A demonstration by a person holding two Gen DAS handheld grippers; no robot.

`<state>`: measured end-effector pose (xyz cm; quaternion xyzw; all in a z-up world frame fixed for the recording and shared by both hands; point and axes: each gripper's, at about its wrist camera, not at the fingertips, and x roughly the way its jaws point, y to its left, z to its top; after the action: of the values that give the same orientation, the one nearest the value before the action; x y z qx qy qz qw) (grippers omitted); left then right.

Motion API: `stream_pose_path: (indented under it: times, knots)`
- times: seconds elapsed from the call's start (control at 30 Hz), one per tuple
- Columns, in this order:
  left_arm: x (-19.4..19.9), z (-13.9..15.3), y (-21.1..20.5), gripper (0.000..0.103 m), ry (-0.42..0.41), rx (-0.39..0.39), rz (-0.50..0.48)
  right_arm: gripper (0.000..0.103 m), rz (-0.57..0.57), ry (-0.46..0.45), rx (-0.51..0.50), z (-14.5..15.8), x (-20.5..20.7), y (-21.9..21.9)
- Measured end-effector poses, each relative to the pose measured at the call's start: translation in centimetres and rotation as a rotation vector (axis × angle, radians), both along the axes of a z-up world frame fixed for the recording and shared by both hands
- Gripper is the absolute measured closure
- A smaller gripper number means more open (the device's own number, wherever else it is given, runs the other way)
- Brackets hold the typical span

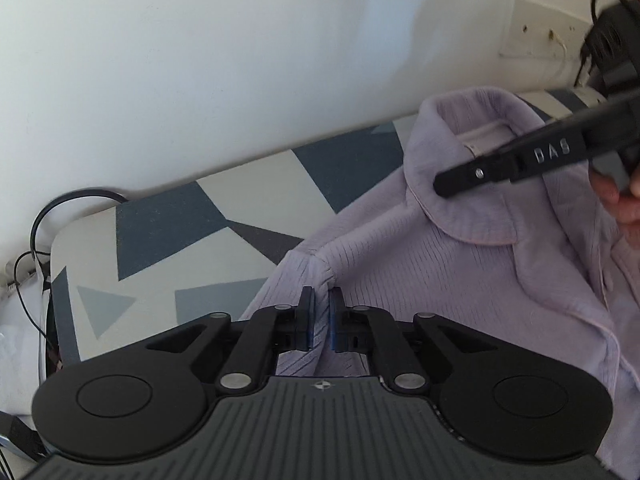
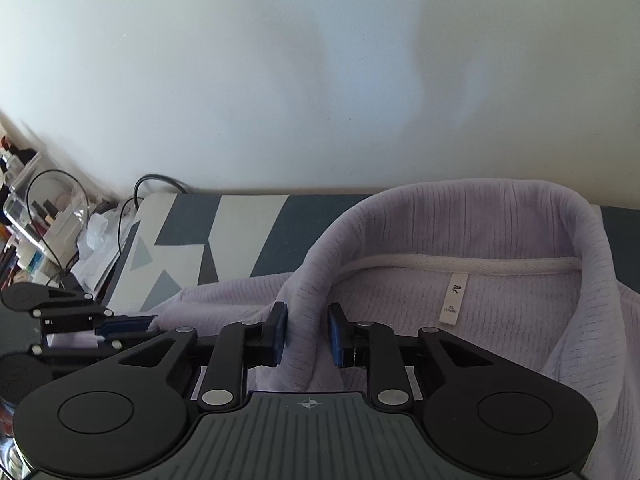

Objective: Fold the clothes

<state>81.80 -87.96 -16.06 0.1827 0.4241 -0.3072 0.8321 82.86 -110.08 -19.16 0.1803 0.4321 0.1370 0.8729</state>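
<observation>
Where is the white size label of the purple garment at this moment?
In the right wrist view the size label hangs inside the back of the neck of the purple garment, just under the white neck tape, to the right of the right gripper.

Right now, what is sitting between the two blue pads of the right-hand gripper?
The collar of the lilac shirt: a fold of it runs between the right gripper, as the right wrist view shows.

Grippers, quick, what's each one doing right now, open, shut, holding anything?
Left gripper: shut on a pinch of the lilac top, near the shoulder.
Right gripper: shut on the top's collar.
</observation>
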Motion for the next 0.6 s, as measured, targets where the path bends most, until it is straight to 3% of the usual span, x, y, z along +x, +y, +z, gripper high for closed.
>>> stream_pose_path:
  times: [0.1, 0.17, 0.27, 0.4, 0.53, 0.6]
  knots:
    - [0.9, 0.7, 0.8, 0.098, -0.001, -0.051, 0.087, 0.091, 0.010, -0.040, -0.019, 0.4, -0.2, 0.2]
    - [1.8, 1.4, 1.7, 0.098, -0.009, -0.112, 0.175, 0.092, 0.006, -0.130, -0.021, 1.7, -0.5, 0.3]
    - [3.2, 0.9, 2.1, 0.098, 0.002, -0.130, 0.246, 0.092, -0.006, -0.212, 0.001, 2.8, -0.1, 0.2]
    - [3.4, -0.9, 0.9, 0.097, 0.016, -0.073, 0.251, 0.092, -0.002, -0.120, -0.084, 0.2, 1.8, 1.1]
    - [3.4, -1.4, 0.5, 0.092, 0.008, -0.050, 0.272, 0.088, -0.016, -0.113, -0.103, -0.9, 1.7, 1.1]
    - [3.3, -1.0, 0.3, 0.073, -0.001, -0.031, 0.276, 0.077, -0.038, -0.104, -0.111, -0.8, 1.3, 0.8]
